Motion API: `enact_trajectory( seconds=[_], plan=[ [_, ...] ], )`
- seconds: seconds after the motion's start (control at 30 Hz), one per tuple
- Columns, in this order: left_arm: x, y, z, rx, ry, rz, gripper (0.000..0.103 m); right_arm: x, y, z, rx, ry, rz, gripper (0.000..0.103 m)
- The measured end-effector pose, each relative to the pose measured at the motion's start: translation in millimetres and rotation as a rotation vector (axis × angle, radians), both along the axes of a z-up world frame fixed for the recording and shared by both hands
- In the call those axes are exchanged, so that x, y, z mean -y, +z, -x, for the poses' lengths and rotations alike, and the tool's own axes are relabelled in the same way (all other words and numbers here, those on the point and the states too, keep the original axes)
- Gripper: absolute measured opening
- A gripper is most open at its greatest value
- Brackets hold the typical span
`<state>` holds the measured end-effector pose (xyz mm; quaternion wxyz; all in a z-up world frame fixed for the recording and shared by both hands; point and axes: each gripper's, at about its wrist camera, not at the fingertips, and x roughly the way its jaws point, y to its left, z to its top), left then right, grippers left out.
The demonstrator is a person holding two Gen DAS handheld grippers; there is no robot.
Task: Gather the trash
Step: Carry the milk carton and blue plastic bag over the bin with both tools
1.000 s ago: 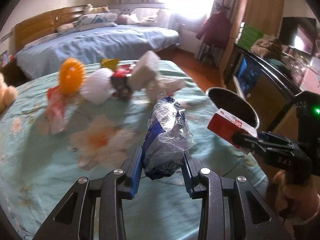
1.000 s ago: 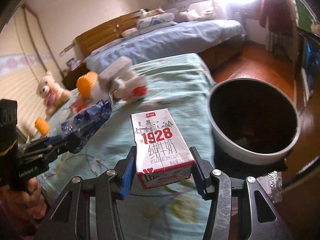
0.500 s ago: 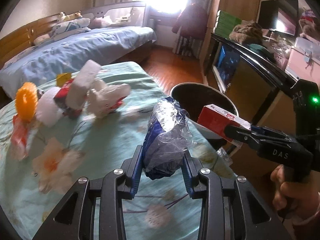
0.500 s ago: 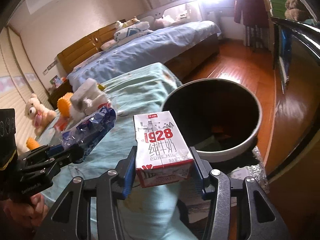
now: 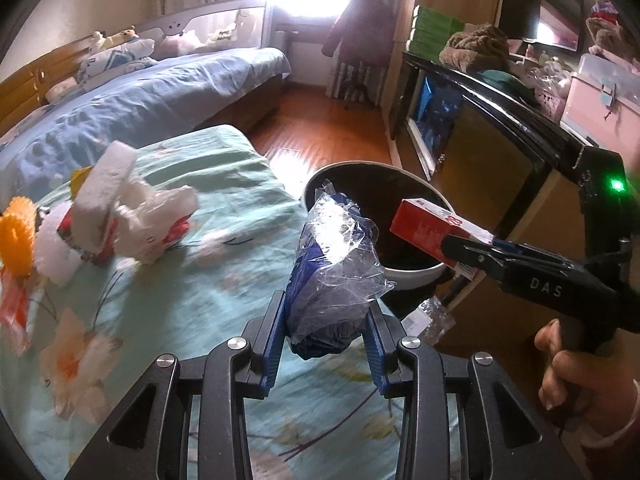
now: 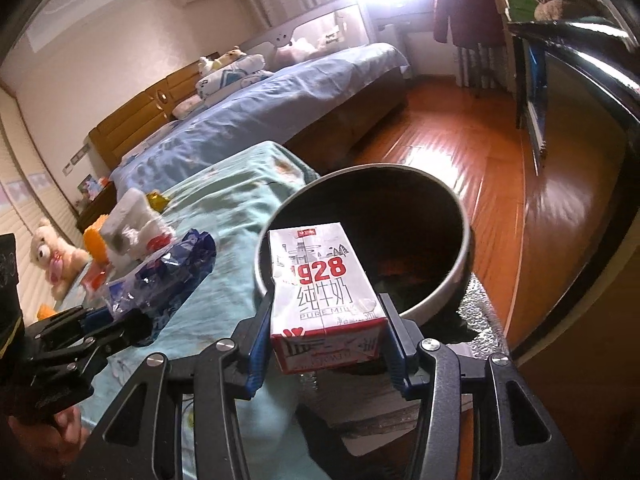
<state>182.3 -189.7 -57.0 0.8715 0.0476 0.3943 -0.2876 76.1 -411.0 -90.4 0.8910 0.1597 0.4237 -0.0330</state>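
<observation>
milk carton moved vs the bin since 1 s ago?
Yes. The right gripper has carried the milk carton toward the trash bin; it now overlaps the rim.

the milk carton [image 6: 326, 298] in the right claw [image 6: 326, 344] hides the near rim of the bin [image 6: 440, 196] and the bin's near floor; the first digit before "928" is lost in glare. beyond and left of the left claw [image 5: 326, 344], the trash pile [image 5: 116, 216] on the bed [image 5: 208, 288] is blurred, its items unreadable. the wrapper [image 5: 332, 272] covers the bin's left rim there. the person's right hand [image 5: 576, 376] is cut by the frame's right edge.
</observation>
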Motion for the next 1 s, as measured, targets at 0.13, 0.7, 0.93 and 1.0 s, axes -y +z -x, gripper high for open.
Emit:
enact_trajectory(
  seconds=[0.13, 0.7, 0.93, 1.0],
  plan=[
    [14.8, -2.2, -7.3, -0.005, -0.014, -0.017, 0.035, 8.3, -3.9, -4.9, -0.01, -0.018, 0.0, 0.049],
    [65.2, -10.4, -51.7, -0.032, -0.051, -0.058, 0.035, 35.5, -13.2, -34.6, -0.052, -0.048, 0.026, 0.049],
    [81.2, -14.4, -68.7, -0.042, -0.058, -0.073, 0.035, 41.8, -19.1, -43.3, -0.068, -0.056, 0.013, 0.049],
    [84.9, -15.9, -73.2, -0.047, -0.058, -0.075, 0.035, 43.0, -19.4, -45.3, -0.071, -0.057, 0.013, 0.048]
  ],
)
